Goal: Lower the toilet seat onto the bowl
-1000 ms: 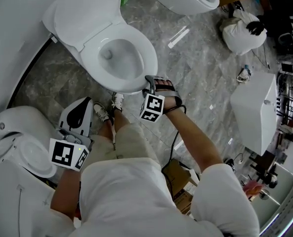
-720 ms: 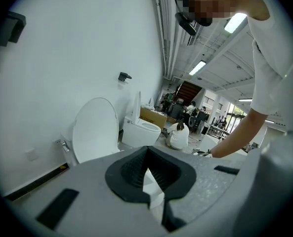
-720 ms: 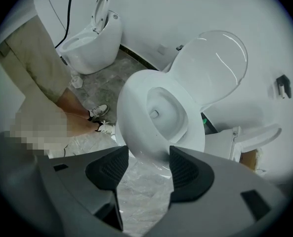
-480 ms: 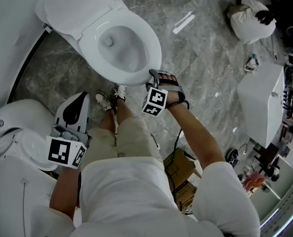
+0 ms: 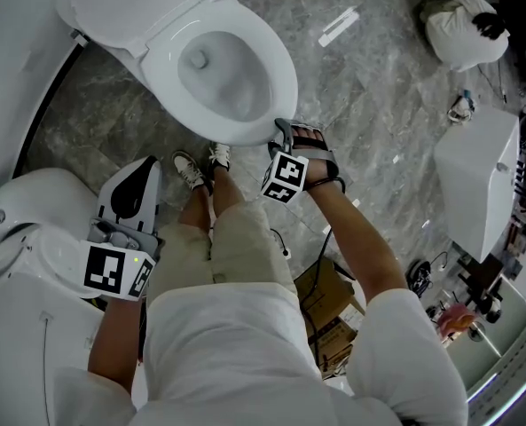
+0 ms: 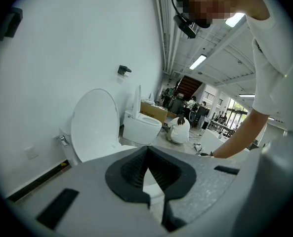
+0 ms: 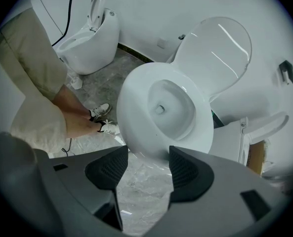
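Fingers (image 7: 106, 169) of the right gripper (image 7: 146, 154) are held apart, empty, pointed steeply down at the front rim of the white oval ceramic toilet bowl (image 5: 282, 91); those of the left gripper (image 6: 146, 154) are closed together.

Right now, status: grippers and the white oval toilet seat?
Left gripper shut, empty. Right gripper open at front of white oval toilet seat. Seat looks down on bowl. Nothing obstructing.

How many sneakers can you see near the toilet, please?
2: the left sneaker and the right sneaker, side by side on the floor just before the toilet bowl's front rim; none appears hidden.
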